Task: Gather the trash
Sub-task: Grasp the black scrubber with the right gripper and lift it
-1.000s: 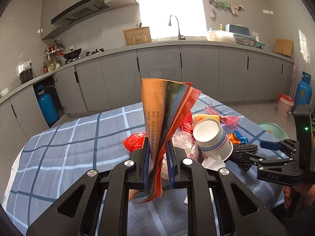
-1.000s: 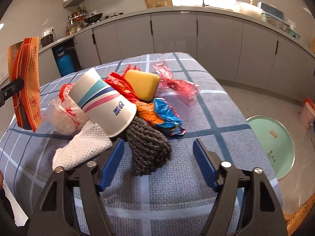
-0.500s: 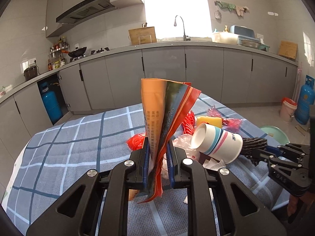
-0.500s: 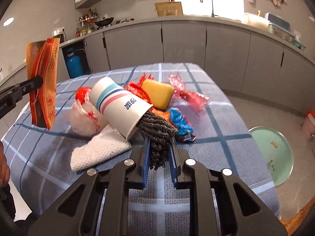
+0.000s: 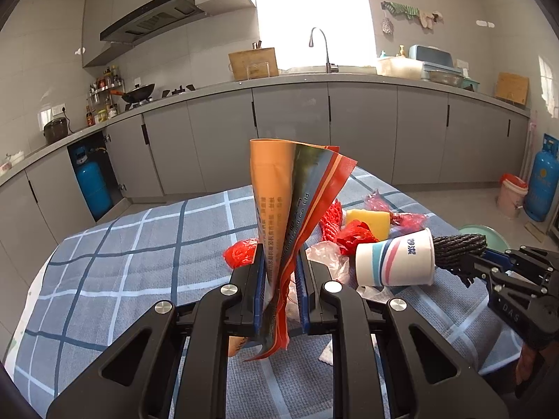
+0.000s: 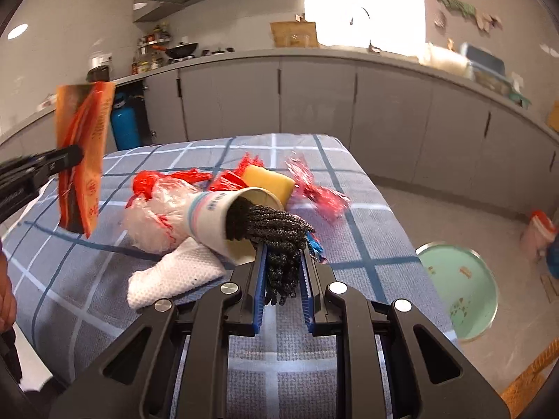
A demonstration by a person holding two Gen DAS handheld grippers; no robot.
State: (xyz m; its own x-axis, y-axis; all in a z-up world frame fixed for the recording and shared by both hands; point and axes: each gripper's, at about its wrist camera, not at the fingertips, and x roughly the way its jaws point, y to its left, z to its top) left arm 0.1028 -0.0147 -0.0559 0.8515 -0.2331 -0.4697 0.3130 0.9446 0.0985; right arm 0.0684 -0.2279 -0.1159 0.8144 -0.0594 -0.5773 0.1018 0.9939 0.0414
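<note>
Grey kitchen cabinets ring a table (image 6: 367, 244) under a blue checked cloth, where the trash lies heaped.

Right gripper (image 6: 282, 272): its jaws are clamped on the near end of a dark knitted rag (image 6: 279, 234). The far end of that rag is stuffed into the mouth of a striped paper cup (image 6: 213, 220), so cup and rag hang together. In the left wrist view the cup looks clear of the cloth, carried sideways by the rag alone.

Left gripper (image 5: 279, 286): closed on an orange food pouch (image 5: 279, 202), held upright above the table's near side.

Beside and behind the cup sit a crumpled clear plastic bag (image 6: 157, 216), a white waffle cloth (image 6: 174, 276), a yellow sponge (image 6: 269, 181), red netting (image 5: 330, 218) and a pink sweet wrapper (image 6: 318, 192).

To do this step well, I judge the grip should stay firm and the rag be drawn away slowly. The cup is held only by friction on the stuffing, so a jerk or a downward tilt of its mouth could let it slide off. Keeping the cup's mouth level or slightly raised seems safest. The plastic bag lies against the cup and may drag along; lifting clear before moving sideways should avoid that. Where the trash is meant to go I cannot tell.
</note>
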